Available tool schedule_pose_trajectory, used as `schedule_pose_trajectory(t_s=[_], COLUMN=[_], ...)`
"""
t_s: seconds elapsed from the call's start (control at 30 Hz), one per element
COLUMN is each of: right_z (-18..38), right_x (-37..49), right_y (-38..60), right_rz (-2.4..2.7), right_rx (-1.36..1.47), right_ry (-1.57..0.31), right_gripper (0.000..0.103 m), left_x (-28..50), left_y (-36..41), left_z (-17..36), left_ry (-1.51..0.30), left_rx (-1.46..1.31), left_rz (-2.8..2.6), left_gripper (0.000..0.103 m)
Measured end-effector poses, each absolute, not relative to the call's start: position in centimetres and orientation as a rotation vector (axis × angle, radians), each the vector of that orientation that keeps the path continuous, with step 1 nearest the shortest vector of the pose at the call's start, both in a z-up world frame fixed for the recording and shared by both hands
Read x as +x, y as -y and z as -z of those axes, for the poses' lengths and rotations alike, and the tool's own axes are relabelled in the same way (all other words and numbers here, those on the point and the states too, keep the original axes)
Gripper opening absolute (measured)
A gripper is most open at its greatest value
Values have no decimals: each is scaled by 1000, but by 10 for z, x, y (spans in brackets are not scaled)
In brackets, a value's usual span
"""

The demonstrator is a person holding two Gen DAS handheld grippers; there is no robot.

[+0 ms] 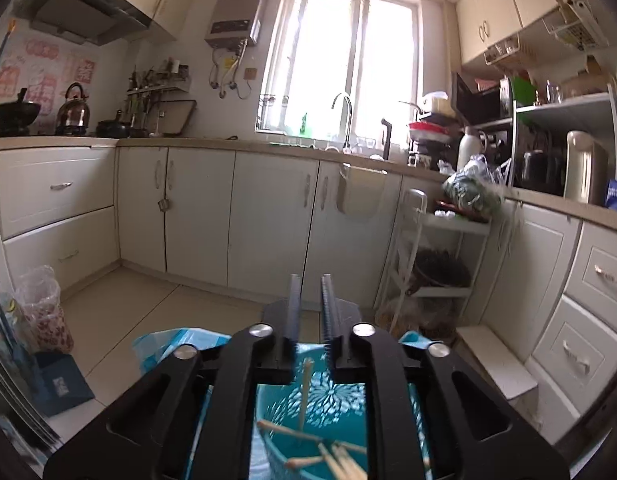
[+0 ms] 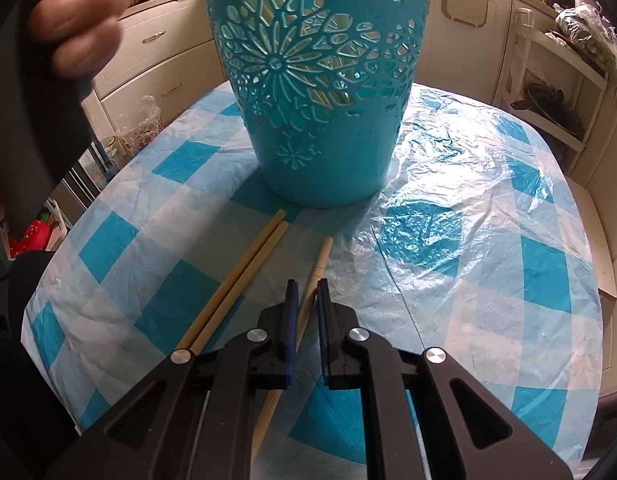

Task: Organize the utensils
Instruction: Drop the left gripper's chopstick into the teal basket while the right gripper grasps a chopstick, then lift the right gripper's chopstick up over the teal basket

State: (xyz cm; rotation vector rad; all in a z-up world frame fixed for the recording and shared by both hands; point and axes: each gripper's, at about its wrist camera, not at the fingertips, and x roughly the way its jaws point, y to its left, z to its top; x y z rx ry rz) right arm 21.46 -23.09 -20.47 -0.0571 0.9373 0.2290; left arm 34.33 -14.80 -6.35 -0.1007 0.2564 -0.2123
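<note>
A teal cut-out basket (image 2: 320, 92) stands upright on the table with a blue-and-white checked cloth (image 2: 488, 248). In the left wrist view my left gripper (image 1: 310, 280) hangs just above the basket (image 1: 336, 396), its jaws a little apart with nothing between them. Several wooden chopsticks (image 1: 340, 460) lie inside, and one chopstick (image 1: 304, 392) leans up against the wall. My right gripper (image 2: 307, 286) points down at the table in front of the basket, shut on a single chopstick (image 2: 322, 256) lying there. Two more chopsticks (image 2: 236, 284) lie side by side to its left.
A person's hand (image 2: 80, 20) is at the upper left of the right wrist view. White kitchen cabinets (image 1: 196, 208) and a white shelf rack (image 1: 440, 240) stand beyond the table. A plastic bag (image 1: 44, 308) sits on the floor at the left.
</note>
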Motion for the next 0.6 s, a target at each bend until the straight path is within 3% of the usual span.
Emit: schedule_pose_trajectory(t_s=[0.07,0.17,0.23,0.4,0.5,0.6], right_z=[204,204,204,204,204,200], right_x=[214,214,214,217,216,211], right_y=[231,230,229,225,224,238], right_rz=[-226,-226,-232,-212,-230,-250], right_rx=[-63,-68,-71,-103,-108,-11], right_ry=[-937,-938,-937,-926,-925,-913], right_gripper=[10,11,17,23,6,6], left_x=[338,326,316,296,287,278], left_y=[145,135,126,105,99,97], left_z=[63,58,54,43,39,38], left_ry=[-260,-243,-231,-195,-188,-189], left_rx=[-97,-104,-116,-170,-194,-206], left_rz=[207,196,189,172,174,183], left_gripper=[36,47,52,57,59,60])
